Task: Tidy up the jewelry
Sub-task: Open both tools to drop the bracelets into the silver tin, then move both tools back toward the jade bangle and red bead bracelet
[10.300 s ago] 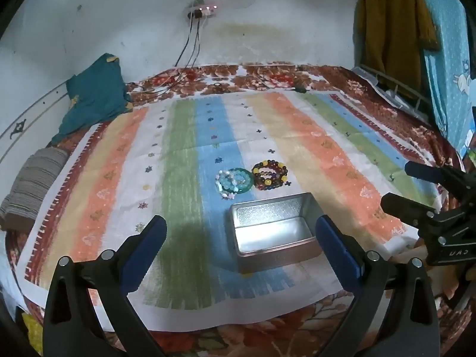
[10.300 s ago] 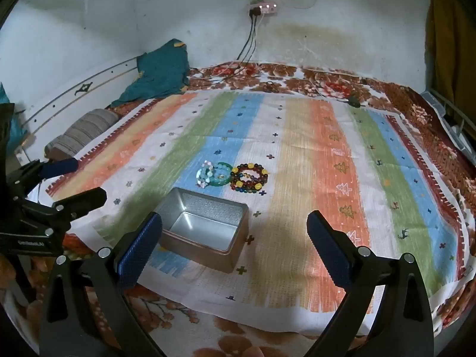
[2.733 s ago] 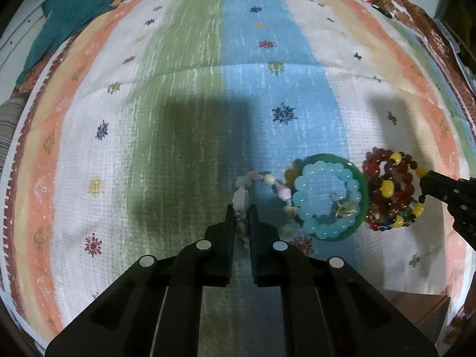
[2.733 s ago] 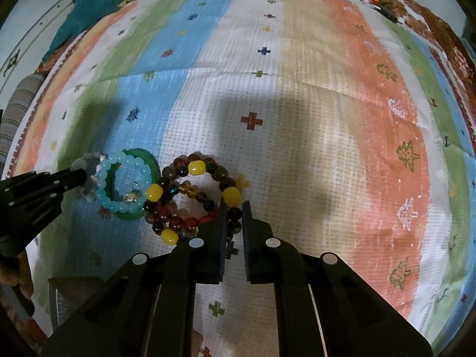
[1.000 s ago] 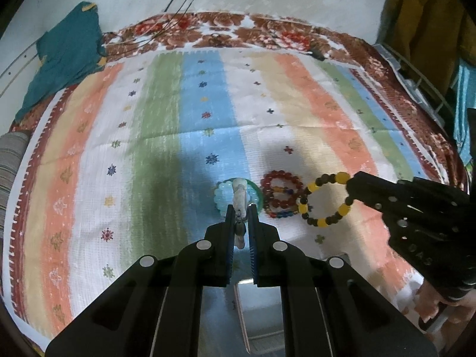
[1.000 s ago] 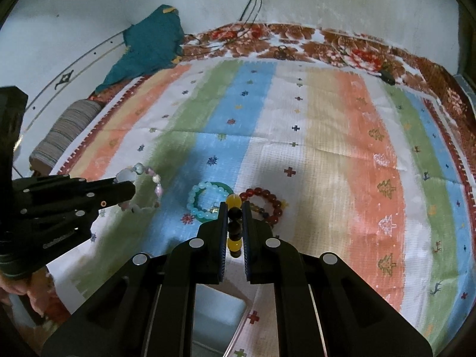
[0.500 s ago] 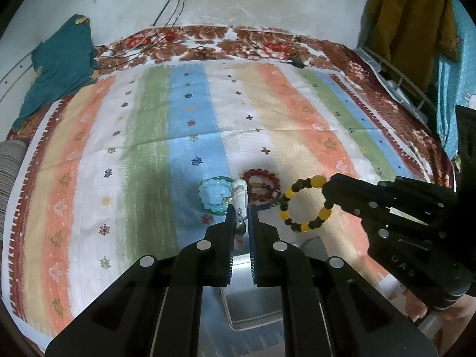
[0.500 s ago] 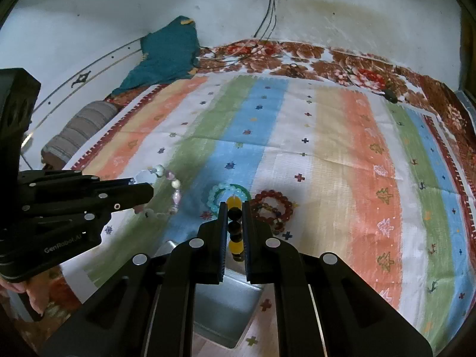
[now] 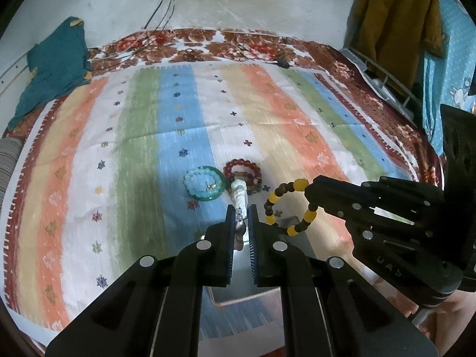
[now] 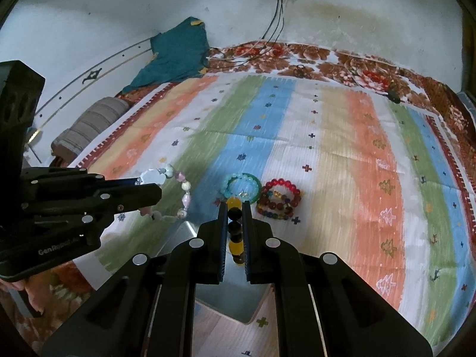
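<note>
Left wrist view: the left gripper (image 9: 239, 220) pinches a pale bracelet (image 9: 239, 196) above the tin (image 9: 238, 294).

Right wrist view: the right gripper (image 10: 233, 223) pinches a yellow bracelet (image 10: 235, 232). Two are lifted, none are in yet. The green bracelet (image 10: 241, 185) and red bracelets (image 10: 279, 197) wait on the cloth (image 10: 342, 148).

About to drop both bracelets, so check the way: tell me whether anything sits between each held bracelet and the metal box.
Nothing visible blocks either. The pale bead bracelet in the left tongs and the yellow-and-dark bracelet in the right tongs hang free above the open metal box, whose visible interior is bare.
</note>
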